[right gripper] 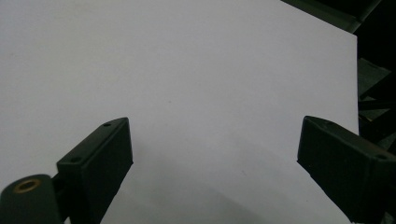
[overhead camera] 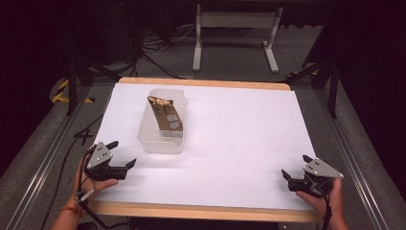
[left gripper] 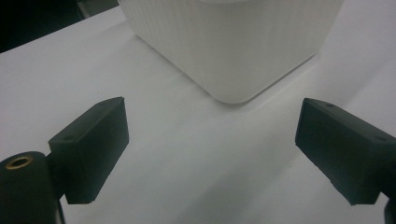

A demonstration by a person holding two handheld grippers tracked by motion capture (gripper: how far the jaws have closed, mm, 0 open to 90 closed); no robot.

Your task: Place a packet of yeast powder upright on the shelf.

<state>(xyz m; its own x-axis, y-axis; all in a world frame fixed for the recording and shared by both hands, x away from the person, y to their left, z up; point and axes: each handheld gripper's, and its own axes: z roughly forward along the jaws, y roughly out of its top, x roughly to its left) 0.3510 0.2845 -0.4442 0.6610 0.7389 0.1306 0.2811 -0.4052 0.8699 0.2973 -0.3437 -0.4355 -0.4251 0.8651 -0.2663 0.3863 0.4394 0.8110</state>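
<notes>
White tabletop (overhead camera: 230, 158), translucent plastic container (overhead camera: 162, 122) toward far-left part, brown wrapped item (overhead camera: 165, 114) lying inside, leaning along container's length, wrapper torn or crumpled at far end. Left claw (overhead camera: 120, 154) near container's near-left corner, just short of it, not touching; jaws spread wide, nothing held. Same in left gripper view: ribbed container wall (left gripper: 233, 42) and rounded corner dead ahead between wide-apart jaws, bare tabletop (left gripper: 187, 154) beneath. Right claw (overhead camera: 294, 168) well apart from container, down at near-right of tabletop, jaws also wide open, empty; right gripper view looks across bare white surface (right gripper: 187, 84) toward far edge, no object between jaws. Both hands resting at near edge, left hand (overhead camera: 91, 184) closer to container than right hand (overhead camera: 323, 196). Step judged: start of approach, nothing grasped yet, left claw lined up as likely first mover. Next move probably calls for left claw to advance and either brace container wall or lift up over rim to reach wrapped item; needs height gain to clear rim, jaws kept open. Right claw would have to cross most of tabletop to help. Thin container wall likely to slide if pushed.
</notes>
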